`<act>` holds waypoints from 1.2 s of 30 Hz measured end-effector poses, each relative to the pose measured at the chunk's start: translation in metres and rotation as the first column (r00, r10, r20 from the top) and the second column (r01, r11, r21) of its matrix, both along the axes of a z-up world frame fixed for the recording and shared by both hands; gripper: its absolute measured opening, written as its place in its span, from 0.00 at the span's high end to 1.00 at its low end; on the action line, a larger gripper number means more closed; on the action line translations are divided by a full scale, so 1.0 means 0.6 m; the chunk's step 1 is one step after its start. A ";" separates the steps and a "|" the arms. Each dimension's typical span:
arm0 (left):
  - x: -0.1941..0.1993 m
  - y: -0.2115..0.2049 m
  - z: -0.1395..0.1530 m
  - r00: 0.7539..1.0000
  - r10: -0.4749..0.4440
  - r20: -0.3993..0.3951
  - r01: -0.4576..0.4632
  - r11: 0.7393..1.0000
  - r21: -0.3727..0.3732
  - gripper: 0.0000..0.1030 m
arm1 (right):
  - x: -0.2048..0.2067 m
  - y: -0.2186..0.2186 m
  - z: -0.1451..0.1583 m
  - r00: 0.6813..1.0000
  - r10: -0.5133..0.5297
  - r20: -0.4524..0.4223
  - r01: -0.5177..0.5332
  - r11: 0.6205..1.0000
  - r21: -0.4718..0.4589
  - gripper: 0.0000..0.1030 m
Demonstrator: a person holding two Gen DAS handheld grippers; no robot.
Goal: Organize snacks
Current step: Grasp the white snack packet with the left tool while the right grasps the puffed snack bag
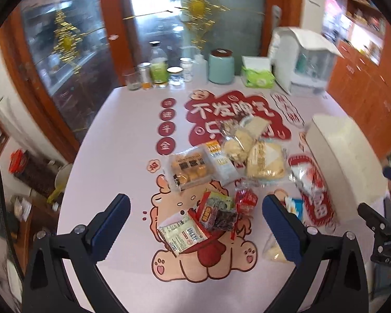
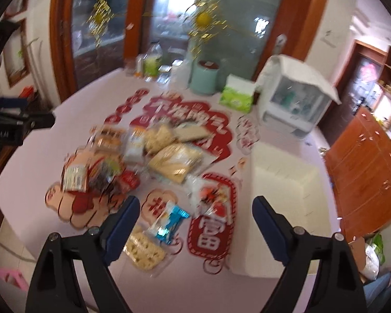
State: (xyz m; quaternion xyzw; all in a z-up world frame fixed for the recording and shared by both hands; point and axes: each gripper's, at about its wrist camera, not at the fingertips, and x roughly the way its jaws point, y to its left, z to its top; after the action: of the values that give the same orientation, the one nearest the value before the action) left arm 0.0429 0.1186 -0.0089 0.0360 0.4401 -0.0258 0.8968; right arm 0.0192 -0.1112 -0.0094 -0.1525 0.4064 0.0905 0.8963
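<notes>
Left gripper (image 1: 195, 219): jaws spread wide, empty, hanging above the near part of the snack heap; touching nothing.

Right gripper (image 2: 195, 216): jaws spread wide, empty, above the table's near right part; a blue-wrapped snack (image 2: 169, 221) and a clear pack of pale biscuits (image 2: 144, 250) lie on the table below and between its fingers, untouched.

Table (image 1: 117, 135): pale surface with red and pink cartoon decals.

Snack heap, near portion: white-labelled packet (image 1: 181, 234), dark snack pack with red-yellow label (image 1: 216, 212), small red packet (image 1: 245, 199).

Snack heap, middle: tray of yellow round cakes (image 1: 187, 169), white-blue sachet (image 1: 221, 163), yellow bag (image 1: 266, 163), red-and-white packet (image 1: 309, 180) to the right.

Snack heap, far portion: clear bag of pale pieces (image 1: 237, 140).

White box (image 1: 344, 161): right of the heap, at the table's right edge.

Far edge of table: row of bottles and jars (image 1: 159, 73), teal canister (image 1: 221, 66), green tissue pack (image 1: 258, 74), white appliance (image 1: 305, 62).
</notes>
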 end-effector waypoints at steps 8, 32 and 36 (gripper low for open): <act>0.016 -0.010 -0.139 0.970 -0.192 -0.150 0.211 0.970 0.122 0.02 | 0.006 0.026 -0.138 0.975 0.103 -0.195 -0.116 0.992 -0.054 0.15; 0.097 0.070 -0.327 0.784 -0.411 -0.464 0.455 0.890 -0.020 0.02 | 0.012 0.094 -0.303 0.853 0.325 -0.409 -0.356 0.934 0.000 0.18; 0.099 0.063 -0.342 0.756 -0.441 -0.484 0.501 0.865 -0.005 0.02 | 0.017 0.093 -0.303 0.857 0.306 -0.415 -0.313 0.948 0.052 0.29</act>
State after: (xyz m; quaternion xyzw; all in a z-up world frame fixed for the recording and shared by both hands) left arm 0.1023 0.1564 -0.2141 0.1942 0.6211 -0.2313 0.7232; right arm 0.0294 -0.0556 -0.1914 -0.2006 0.5596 0.2602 0.7609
